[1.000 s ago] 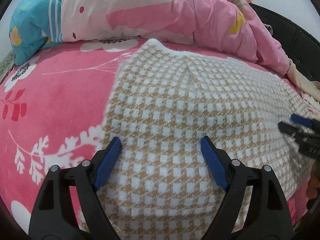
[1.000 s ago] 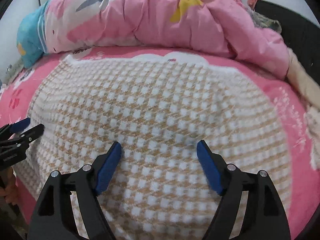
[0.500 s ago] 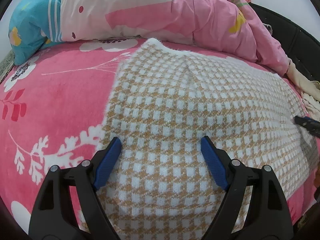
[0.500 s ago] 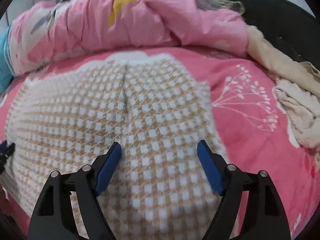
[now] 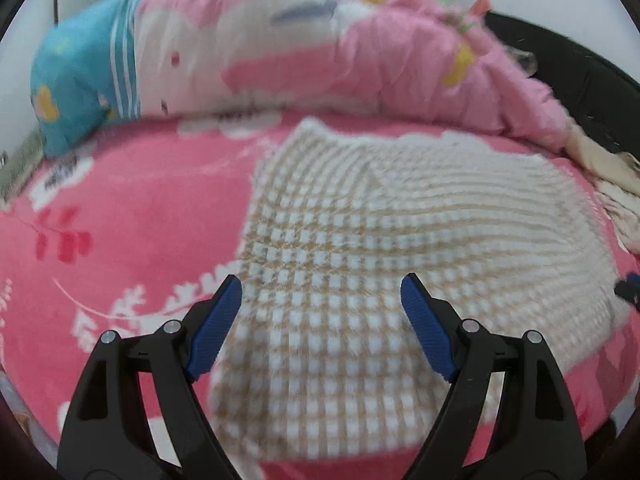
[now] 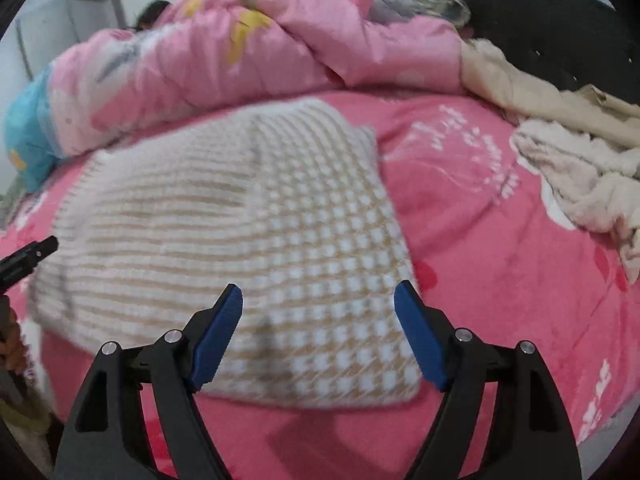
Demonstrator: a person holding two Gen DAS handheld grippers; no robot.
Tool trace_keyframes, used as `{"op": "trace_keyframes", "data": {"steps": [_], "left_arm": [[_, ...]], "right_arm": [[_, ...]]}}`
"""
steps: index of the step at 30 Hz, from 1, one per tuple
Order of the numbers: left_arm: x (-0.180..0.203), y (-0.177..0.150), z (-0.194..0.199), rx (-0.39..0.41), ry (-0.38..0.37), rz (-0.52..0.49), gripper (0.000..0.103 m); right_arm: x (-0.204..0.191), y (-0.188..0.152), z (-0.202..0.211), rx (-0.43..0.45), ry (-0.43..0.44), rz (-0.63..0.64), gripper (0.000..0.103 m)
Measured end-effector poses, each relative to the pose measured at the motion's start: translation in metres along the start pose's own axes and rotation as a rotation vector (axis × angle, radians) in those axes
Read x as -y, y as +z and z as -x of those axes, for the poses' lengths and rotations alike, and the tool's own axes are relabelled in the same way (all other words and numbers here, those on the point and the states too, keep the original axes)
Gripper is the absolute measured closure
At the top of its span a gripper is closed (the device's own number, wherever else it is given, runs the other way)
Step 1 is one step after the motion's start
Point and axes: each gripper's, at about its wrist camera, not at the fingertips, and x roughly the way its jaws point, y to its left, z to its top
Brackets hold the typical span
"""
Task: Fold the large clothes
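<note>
We held both tools, left tool (image 5: 321, 322) and right tool (image 6: 318, 330), spread, empty, now drawn back toward checked garment's (image 6: 248, 240) near corners, ready for next fold.

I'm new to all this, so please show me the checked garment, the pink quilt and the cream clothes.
checked garment (image 6: 320, 248), right wrist view, its middle.
pink quilt (image 6: 304, 40), right wrist view, a bunched fold.
cream clothes (image 6: 576, 176), right wrist view, the fluffy heap.

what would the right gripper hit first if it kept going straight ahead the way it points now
Most likely the checked sweater lying flat on the pink bedsheet: the open right gripper frames its near right corner. Depth is unclear in the blur.
</note>
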Motion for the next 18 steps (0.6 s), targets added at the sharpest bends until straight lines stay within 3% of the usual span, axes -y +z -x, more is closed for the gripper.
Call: {"op": "trace_keyframes", "data": {"steps": [7, 18], "left_arm": [[0.022, -0.054, 0.033, -0.022, -0.051, -0.029, 0.025], [0.043, -0.073, 0.021, -0.068, -0.046, -0.049, 0.025]], "right_arm": [[-0.023, -0.017, 0.022, 0.011, 0.036, 0.008, 0.027], [-0.042, -0.015, 0.018, 0.005, 0.058, 0.037, 0.023]]}}
